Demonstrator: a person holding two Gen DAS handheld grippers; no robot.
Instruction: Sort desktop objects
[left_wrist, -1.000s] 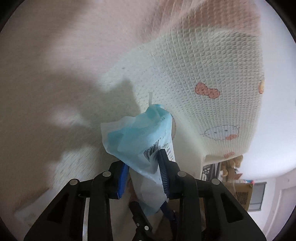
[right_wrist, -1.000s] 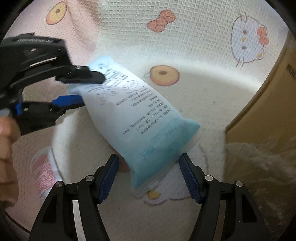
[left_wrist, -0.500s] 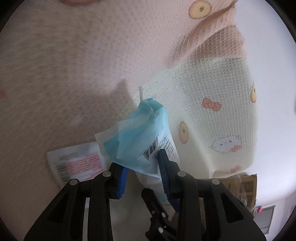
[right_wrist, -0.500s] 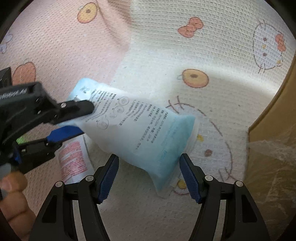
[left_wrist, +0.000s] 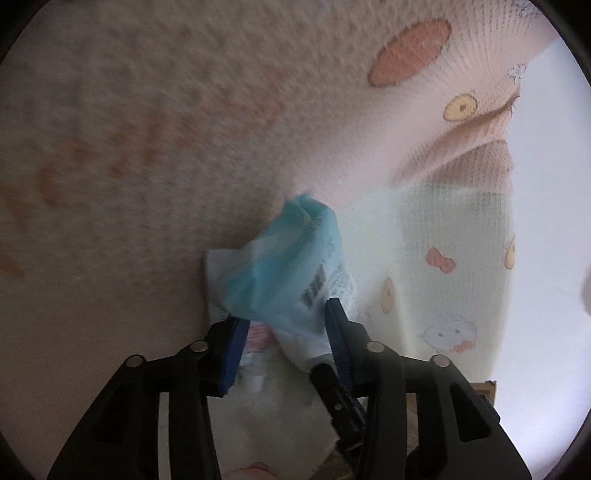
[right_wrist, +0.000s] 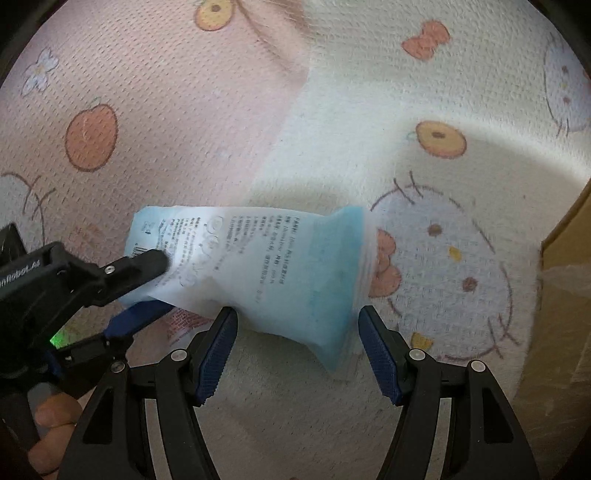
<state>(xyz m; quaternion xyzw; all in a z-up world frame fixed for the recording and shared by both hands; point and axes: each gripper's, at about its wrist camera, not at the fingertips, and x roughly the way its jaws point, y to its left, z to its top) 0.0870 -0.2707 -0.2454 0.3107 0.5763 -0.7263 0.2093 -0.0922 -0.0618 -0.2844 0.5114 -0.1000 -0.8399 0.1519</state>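
Observation:
A soft blue-and-white packet with printed text (right_wrist: 258, 266) hangs above a cartoon-print mat. My left gripper (left_wrist: 284, 328) is shut on one end of the blue-and-white packet (left_wrist: 280, 273) and holds it up. In the right wrist view the left gripper (right_wrist: 147, 284) comes in from the left, clamped on the packet's barcode end. My right gripper (right_wrist: 299, 343) is open and empty, its fingers just below and either side of the packet's lower blue end. A small red-and-white sachet (right_wrist: 184, 321) lies on the mat under the packet, mostly hidden.
The pink and cream mat (right_wrist: 443, 166) with cat faces, bows and fruit covers the surface. A brown cardboard box (right_wrist: 569, 295) with plastic film stands at the right edge. The mat's edge meets a pale floor (left_wrist: 546, 221) on the right in the left wrist view.
My left gripper has carried the packet leftward and lower over the mat, turning it more level. The red-and-white sachet is now mostly hidden under the packet. The right gripper stays open.

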